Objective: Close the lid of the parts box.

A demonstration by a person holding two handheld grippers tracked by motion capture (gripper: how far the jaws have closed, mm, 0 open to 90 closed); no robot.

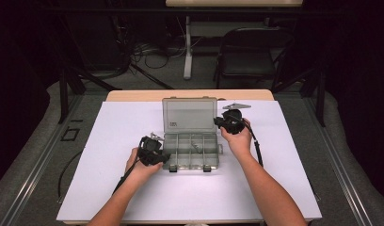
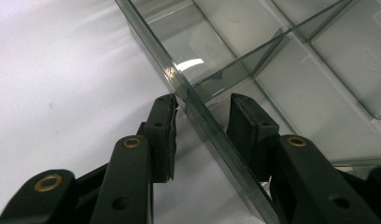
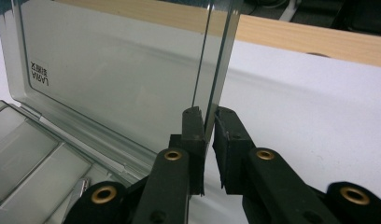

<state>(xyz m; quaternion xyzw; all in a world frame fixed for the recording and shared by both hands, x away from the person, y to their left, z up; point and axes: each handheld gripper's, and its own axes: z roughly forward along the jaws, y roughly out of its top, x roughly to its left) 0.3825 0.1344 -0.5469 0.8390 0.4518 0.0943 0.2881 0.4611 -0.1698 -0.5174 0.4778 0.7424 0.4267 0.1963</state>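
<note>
Surface: one, white-covered.
Organizer box: one, clear plastic, mid-surface, compartments in two rows.
Lid: one, standing open.
Left tongs: straddling the box's side wall, jaws slightly apart.
Right tongs: pinching the lid's edge.
Metal piece: one, inside a compartment.

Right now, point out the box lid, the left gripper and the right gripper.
box lid (image 1: 189, 114), high view, middle of raised panel.
left gripper (image 2: 201, 115), left gripper view, between fingertips.
right gripper (image 3: 208, 122), right gripper view, between fingertips.
</note>
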